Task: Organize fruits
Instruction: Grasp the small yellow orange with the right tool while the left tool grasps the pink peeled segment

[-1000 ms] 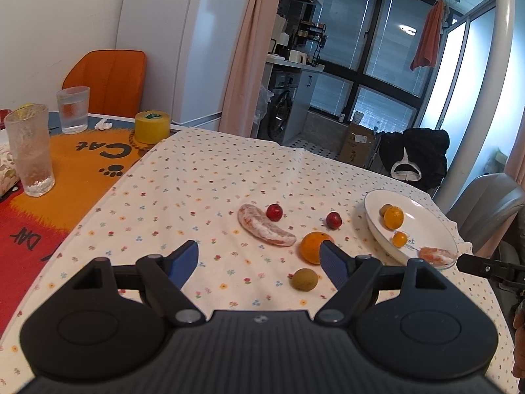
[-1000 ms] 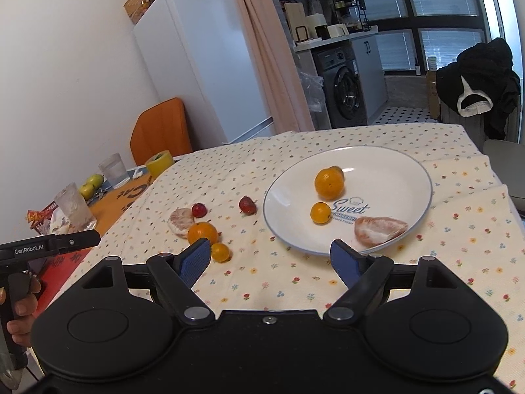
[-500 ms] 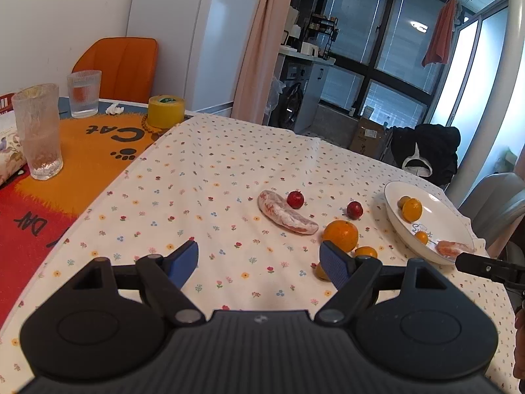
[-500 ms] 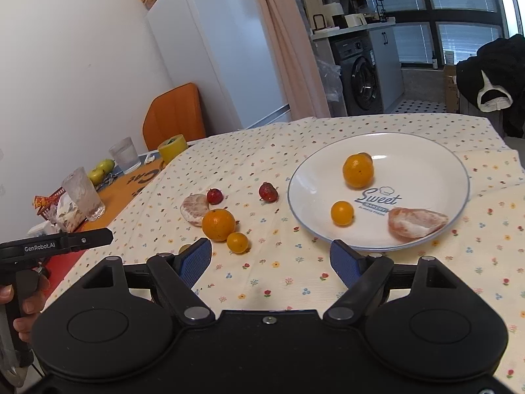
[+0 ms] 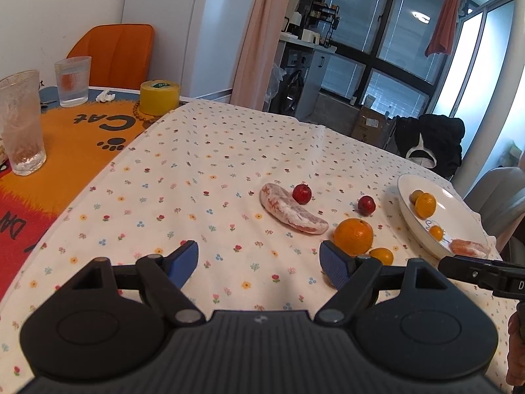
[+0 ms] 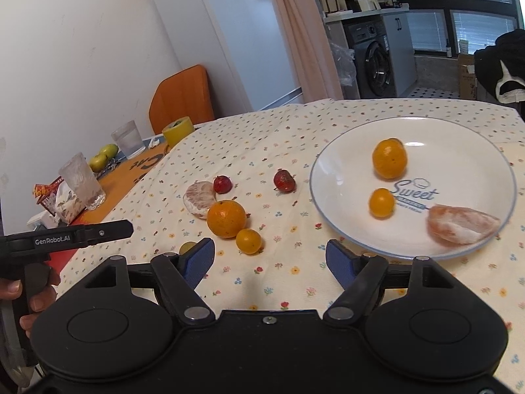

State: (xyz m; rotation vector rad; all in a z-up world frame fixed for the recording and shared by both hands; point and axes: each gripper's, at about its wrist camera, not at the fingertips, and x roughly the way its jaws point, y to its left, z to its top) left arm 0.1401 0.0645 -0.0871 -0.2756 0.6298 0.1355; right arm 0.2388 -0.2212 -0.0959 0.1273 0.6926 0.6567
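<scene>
A white plate on the floral tablecloth holds an orange, a small kumquat and a peeled citrus piece. Left of it on the cloth lie a large orange, a small kumquat, two red fruits, a peeled citrus piece and a green fruit half hidden by a finger. My right gripper is open just short of the loose fruit. My left gripper is open and empty.
Two glasses, a yellow tape roll and a cat-print mat sit at the table's left end. An orange chair stands behind. Green apples and snack packets lie near the glasses.
Both grippers have moved closer to the loose fruit on the cloth, which now looks larger in both views. Both stay open and empty.
</scene>
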